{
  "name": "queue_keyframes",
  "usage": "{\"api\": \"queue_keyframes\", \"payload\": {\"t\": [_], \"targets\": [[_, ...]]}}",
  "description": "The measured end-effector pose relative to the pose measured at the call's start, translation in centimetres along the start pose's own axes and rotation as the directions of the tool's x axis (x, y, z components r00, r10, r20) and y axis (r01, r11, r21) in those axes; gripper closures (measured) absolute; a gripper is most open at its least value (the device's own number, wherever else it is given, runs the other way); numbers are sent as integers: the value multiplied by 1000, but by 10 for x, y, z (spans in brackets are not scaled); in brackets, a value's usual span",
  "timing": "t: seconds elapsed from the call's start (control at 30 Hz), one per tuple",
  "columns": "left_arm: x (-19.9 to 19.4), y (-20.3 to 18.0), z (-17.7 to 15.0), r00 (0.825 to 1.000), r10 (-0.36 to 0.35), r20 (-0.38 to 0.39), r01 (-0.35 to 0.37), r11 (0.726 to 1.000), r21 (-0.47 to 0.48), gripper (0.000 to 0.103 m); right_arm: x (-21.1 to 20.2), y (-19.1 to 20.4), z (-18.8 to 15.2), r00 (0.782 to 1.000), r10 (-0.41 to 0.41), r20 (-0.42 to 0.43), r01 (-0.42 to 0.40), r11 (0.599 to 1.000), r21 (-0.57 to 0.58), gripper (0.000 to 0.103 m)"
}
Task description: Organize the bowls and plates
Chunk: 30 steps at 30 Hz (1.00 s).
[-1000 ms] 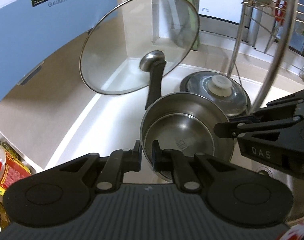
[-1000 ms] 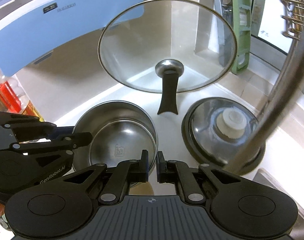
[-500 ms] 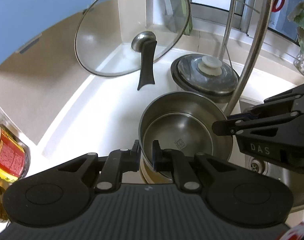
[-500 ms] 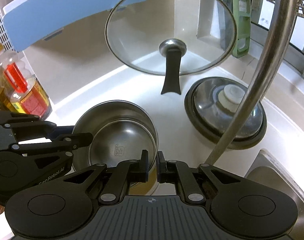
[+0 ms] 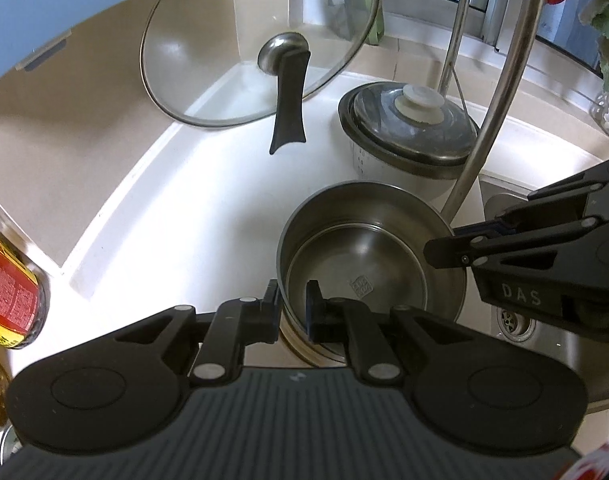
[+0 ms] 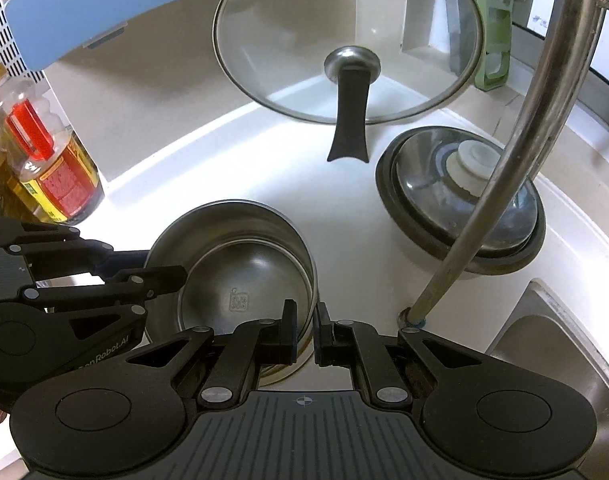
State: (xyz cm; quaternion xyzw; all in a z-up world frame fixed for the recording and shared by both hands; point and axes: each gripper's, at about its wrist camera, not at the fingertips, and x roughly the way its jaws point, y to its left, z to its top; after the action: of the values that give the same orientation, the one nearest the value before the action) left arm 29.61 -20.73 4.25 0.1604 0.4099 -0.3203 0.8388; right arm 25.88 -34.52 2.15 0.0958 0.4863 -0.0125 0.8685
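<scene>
A stack of nested steel bowls hangs just over the white counter beside the sink. In the left wrist view my left gripper is shut on the stack's near left rim, one finger inside and one outside. My right gripper reaches in from the right and pinches the opposite rim. From the right wrist, the steel bowls sit at lower left, with my right gripper clamped over their right rim and my left gripper on the far left rim. Whether the stack touches the counter I cannot tell.
A glass lid with a black handle leans in the back corner. A lidded steel pot stands right of it. The curved faucet pipe rises beside the bowls, at the sink. An oil bottle stands at left.
Both grippers have sunk toward the counter with the bowl stack still held between them. The sink drain has come into the left wrist view.
</scene>
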Motion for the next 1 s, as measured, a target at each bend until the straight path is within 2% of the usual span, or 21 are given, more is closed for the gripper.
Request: {"api": "queue_keyframes", "payload": {"t": [0.13, 0.23, 0.33, 0.4, 0.43, 0.47, 0.73, 1.0], "targets": [[5, 0, 0, 1000, -12, -14, 12, 1000, -7, 89, 5, -2, -1, 1000, 5, -12, -4, 1000, 7, 95], [8, 0, -1, 1000, -18, -23, 18, 1000, -11, 80, 8, -4, -2, 1000, 14, -20, -14, 1000, 24, 95], [7, 1, -1, 1000, -19, -17, 19, 1000, -9, 74, 8, -5, -2, 1000, 21, -18, -20, 999, 30, 94], [4, 2, 1, 1000, -25, -12, 25, 1000, -17, 71, 6, -6, -2, 999, 32, -11, -31, 999, 38, 80], [2, 3, 1, 1000, -26, -6, 26, 999, -19, 71, 3, -7, -2, 999, 42, -2, -41, 998, 45, 64], [0, 4, 2, 1000, -23, -1, 23, 1000, -19, 71, 0, -7, -2, 999, 49, 12, -49, 998, 50, 56], [-27, 6, -6, 998, -22, 53, 23, 1000, -19, 69, -19, -12, -10, 994, 93, 64, -99, 991, 90, 51], [-44, 5, -29, 998, -26, 60, 27, 999, -23, 68, -28, -11, -34, 991, 110, 75, -118, 987, 109, 48]]}}
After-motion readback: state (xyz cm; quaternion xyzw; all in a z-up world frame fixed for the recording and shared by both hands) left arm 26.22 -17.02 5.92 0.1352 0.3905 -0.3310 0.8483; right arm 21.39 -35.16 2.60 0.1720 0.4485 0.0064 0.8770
